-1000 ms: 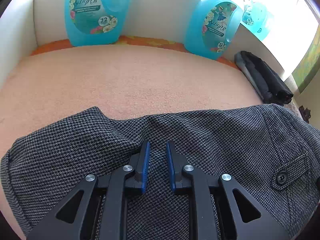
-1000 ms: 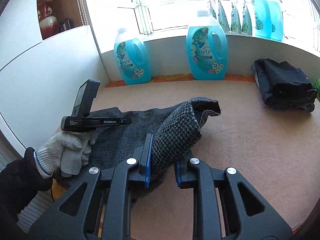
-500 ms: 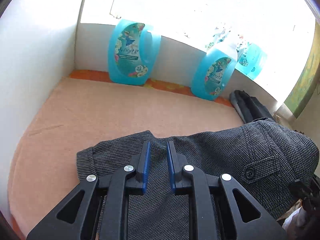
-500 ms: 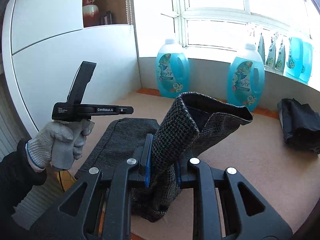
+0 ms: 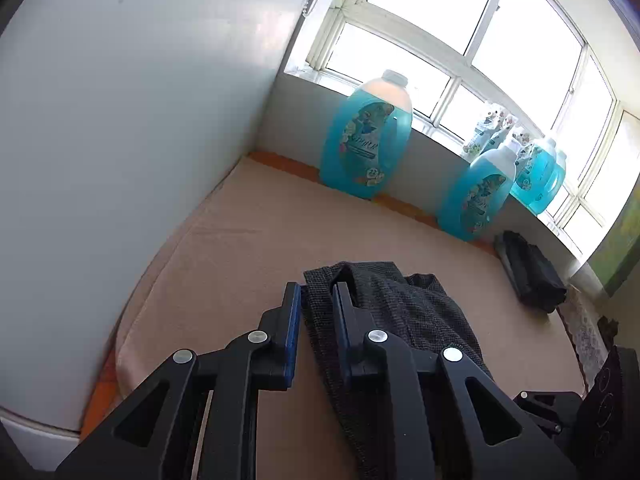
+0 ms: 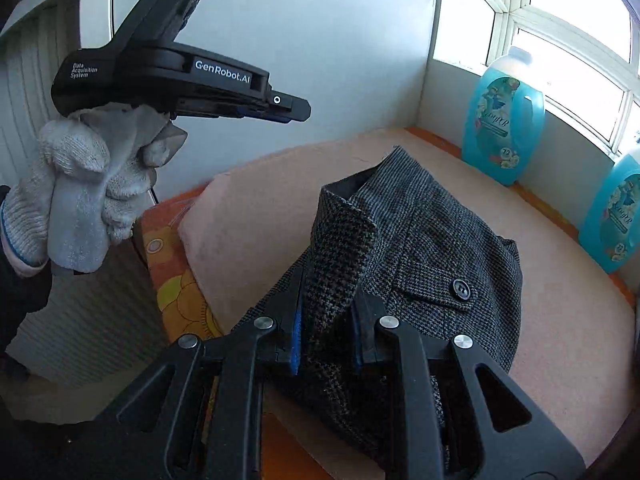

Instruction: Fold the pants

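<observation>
The grey checked pants [image 6: 424,248] sit in a bunched heap near the front edge of the peach padded top [image 5: 248,248], not far from its left corner by the white wall. The right gripper [image 6: 326,322] has its jaws squeezed tight on a thick fold of the pants cloth and lifts that fold up off the top. The left gripper [image 5: 316,316] is held up high in a white-gloved hand [image 6: 76,196]. From the side its jaws look to hold nothing. In its own camera a strip of pants shows between the fingers, but I cannot tell if they pinch it.

I think this is the carrying-over step, where one end of the pants goes across the rest. Next, the lifted fold should be laid down flat and smoothed. Two blue detergent bottles [image 5: 366,140] stand at the back edge under the window, and a folded dark garment [image 5: 528,272] lies at the right edge.
</observation>
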The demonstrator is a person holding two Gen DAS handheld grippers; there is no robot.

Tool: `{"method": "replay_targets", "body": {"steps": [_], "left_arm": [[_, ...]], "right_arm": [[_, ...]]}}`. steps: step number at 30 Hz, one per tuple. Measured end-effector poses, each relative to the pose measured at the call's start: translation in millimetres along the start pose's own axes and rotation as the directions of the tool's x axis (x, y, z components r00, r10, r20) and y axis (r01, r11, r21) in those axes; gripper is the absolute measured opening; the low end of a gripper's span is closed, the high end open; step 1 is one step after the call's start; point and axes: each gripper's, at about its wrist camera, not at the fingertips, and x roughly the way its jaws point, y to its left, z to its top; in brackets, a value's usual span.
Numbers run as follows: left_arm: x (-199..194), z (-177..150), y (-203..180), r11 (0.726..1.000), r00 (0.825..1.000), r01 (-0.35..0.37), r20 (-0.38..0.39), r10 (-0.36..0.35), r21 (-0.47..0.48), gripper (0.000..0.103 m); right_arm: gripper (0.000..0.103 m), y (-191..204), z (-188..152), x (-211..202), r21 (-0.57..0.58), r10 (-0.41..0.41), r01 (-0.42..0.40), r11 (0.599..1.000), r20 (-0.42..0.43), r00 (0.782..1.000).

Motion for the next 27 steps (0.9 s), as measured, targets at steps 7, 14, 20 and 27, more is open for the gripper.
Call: {"method": "replay_targets", "body": {"steps": [7, 14, 20, 27], "left_arm": [[12.1, -4.9, -16.2, 0.998, 0.998, 0.05, -0.041, -0.048, 0.046, 0.016], [15.3, -15.2, -48.9, 0.985, 0.992, 0.112, -0.078, -0.103, 0.129, 0.016], [13.2, -37.2, -89.7, 0.949, 0.974, 0.199, -0.157, -0.163, 0.246, 0.016], [38.3, -86.6, -111.3, 0.91, 0.95, 0.214, -0.292, -0.11, 0.354, 0.016]], "right_arm": [[0.025, 15.8, -6.6, 3.1, -0.049, 0.029, -0.03, 0.998, -0.038, 0.999], [0.04, -10.8, -6.4, -55.8, 0.033, 0.172, -0.174, 0.984, 0.054, 0.984], [0.042, -100.9, 1.6, -73.2, 0.242, 0.071, -0.096, 0.965, 0.11, 0.991], [0.042, -212.2, 11.6, -3.3, 0.432, 0.043, -0.037, 0.901, -0.005, 0.999]]}}
